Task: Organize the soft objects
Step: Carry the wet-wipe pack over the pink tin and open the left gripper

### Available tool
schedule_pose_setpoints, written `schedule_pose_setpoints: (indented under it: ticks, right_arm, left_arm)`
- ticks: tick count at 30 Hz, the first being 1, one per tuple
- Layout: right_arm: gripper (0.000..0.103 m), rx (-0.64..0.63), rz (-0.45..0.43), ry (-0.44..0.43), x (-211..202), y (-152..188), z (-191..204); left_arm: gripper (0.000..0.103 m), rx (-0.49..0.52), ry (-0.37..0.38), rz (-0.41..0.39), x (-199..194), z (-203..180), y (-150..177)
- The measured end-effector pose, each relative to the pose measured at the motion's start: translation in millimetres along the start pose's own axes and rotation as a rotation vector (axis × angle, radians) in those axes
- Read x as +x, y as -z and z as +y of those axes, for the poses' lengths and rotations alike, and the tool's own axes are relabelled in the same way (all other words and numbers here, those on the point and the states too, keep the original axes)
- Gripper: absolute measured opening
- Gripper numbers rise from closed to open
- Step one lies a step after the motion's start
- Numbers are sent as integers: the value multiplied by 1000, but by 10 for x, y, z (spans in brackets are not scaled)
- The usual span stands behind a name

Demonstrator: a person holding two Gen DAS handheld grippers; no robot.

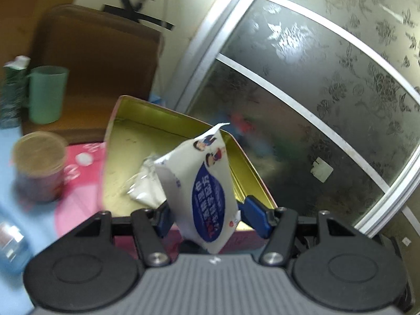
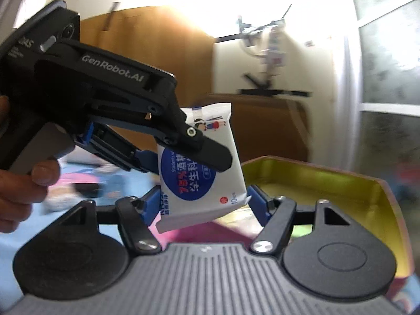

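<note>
Wipes packet [image 2: 202,181] pinched in left gripper [image 1: 203,214] jaws, right gripper [image 2: 203,204] jaws apart, flanking it

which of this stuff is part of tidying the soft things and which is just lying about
Part of the job:
wipes pack, held by the left tongs
gold tin
white bag inside the tin

Lying about:
green mug
round can
brown box

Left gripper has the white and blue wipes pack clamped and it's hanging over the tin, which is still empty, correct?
Not quite. The left gripper does clamp the wipes pack above the tin, but the tin is not empty: the left wrist view shows a clear plastic packet with something white inside already lying in it.
</note>
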State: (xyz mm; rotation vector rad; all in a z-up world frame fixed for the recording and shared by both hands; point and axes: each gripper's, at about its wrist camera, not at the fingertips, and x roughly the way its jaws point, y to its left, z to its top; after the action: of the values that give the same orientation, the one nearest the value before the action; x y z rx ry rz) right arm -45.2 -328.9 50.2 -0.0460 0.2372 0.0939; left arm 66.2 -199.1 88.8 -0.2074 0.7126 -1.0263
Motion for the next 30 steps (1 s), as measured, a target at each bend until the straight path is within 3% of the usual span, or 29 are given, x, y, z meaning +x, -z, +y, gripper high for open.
schedule_pose_setpoints:
  ticks: [6, 8, 15, 18, 22, 30]
  right_arm:
    - [80, 23, 61, 190, 306, 181, -293]
    - [80, 69, 70, 209, 308, 246, -359]
    - [79, 117, 24, 188, 173, 305, -290]
    - [79, 119, 23, 173, 147, 281, -208]
    - [79, 104, 5, 145, 113, 241, -60]
    - [79, 51, 26, 4, 199, 189, 381]
  left_arm:
    - [60, 2, -98, -7, 200, 36, 36]
    - [60, -27, -113, -2, 132, 139, 96]
    - [60, -93, -161, -35, -319, 463, 303]
    - [68, -98, -198, -50, -482, 544, 410]
    - [68, -105, -238, -62, -703, 651, 585]
    - [68, -102, -371, -82, -1178, 879, 948]
